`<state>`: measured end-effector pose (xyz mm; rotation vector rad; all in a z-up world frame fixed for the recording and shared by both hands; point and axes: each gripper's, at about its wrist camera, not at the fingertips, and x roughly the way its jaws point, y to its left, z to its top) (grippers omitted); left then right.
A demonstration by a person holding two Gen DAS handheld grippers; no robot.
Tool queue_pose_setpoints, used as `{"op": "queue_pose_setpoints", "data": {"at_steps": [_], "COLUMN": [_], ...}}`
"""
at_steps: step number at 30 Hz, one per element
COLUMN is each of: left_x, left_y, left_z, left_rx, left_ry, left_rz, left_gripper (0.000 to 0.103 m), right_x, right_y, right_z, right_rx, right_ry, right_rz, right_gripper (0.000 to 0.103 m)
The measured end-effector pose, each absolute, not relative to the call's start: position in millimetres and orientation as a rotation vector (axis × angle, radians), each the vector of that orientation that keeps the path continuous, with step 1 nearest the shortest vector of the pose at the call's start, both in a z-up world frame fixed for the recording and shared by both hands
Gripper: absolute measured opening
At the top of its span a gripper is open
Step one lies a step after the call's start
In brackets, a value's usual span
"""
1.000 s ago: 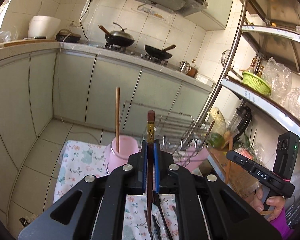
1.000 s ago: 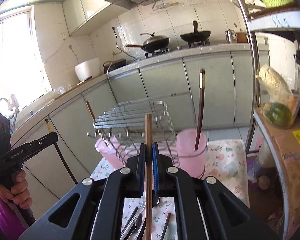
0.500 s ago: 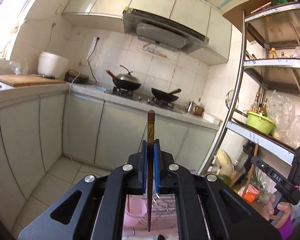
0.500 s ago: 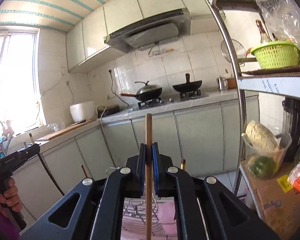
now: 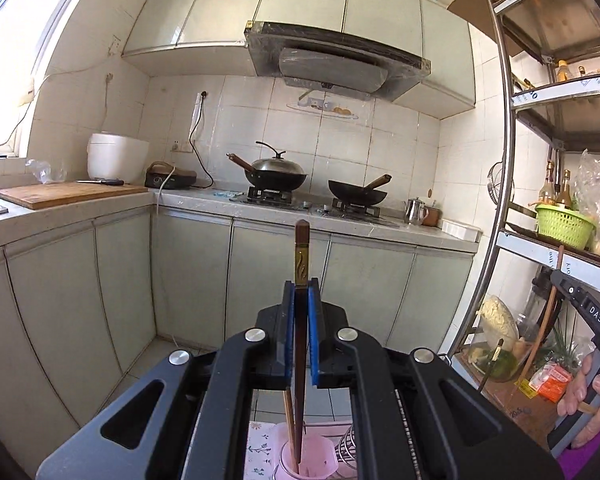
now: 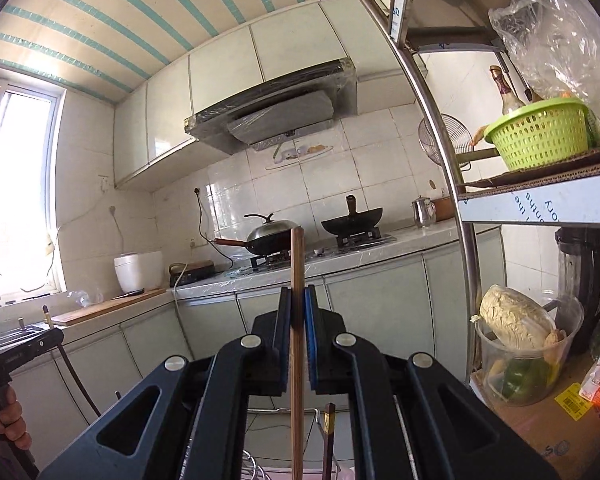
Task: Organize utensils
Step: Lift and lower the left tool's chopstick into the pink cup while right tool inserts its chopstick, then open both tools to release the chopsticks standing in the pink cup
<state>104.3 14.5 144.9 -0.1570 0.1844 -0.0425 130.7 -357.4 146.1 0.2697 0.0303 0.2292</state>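
Observation:
My left gripper point(image 5: 300, 292) is shut on a dark brown chopstick point(image 5: 301, 252) with a gold band, held upright. Its lower end hangs over a pink cup point(image 5: 308, 462) at the bottom of the left wrist view, where a lighter chopstick point(image 5: 289, 416) stands. My right gripper point(image 6: 298, 300) is shut on a light wooden chopstick point(image 6: 297, 264), also upright. Below it a dark chopstick point(image 6: 329, 436) with a gold band stands up; the cup under it is hidden. The right gripper also shows at the right edge of the left wrist view point(image 5: 580, 300).
A wire dish rack point(image 5: 350, 446) sits beside the pink cup on a floral cloth point(image 5: 260, 448). A metal shelf unit point(image 6: 452, 240) with a green basket point(image 6: 540, 132) stands to the right. Counter, stove and woks point(image 5: 276, 172) are across the room.
Both grippers have tilted and risen further, each still holding its chopstick. The table has dropped almost out of both views; the pink cup now sits directly under the left chopstick.

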Motion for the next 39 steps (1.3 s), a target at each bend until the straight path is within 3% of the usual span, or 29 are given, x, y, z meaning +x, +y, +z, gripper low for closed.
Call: {"op": "queue_pose_setpoints", "data": {"at_steps": [19,34,39], "left_x": [146,152,152], "left_y": [25,28,33], "left_z": [64,49,47], "left_rx": [-0.209,-0.248,-0.284], "left_ry": [0.455,0.510,0.514], "left_rz": [-0.072,-0.068,-0.052], "left_gripper": [0.005,0.006,0.028], "right_x": [174,176,177], "right_y": [-357,-345,-346], "right_z": [65,34,29], "right_rx": [0.262,0.251,0.261], "right_ry": [0.284,0.413,0.456], "right_rz": [0.199,0.246,0.263], "right_gripper": [0.006,0.007,0.011]}}
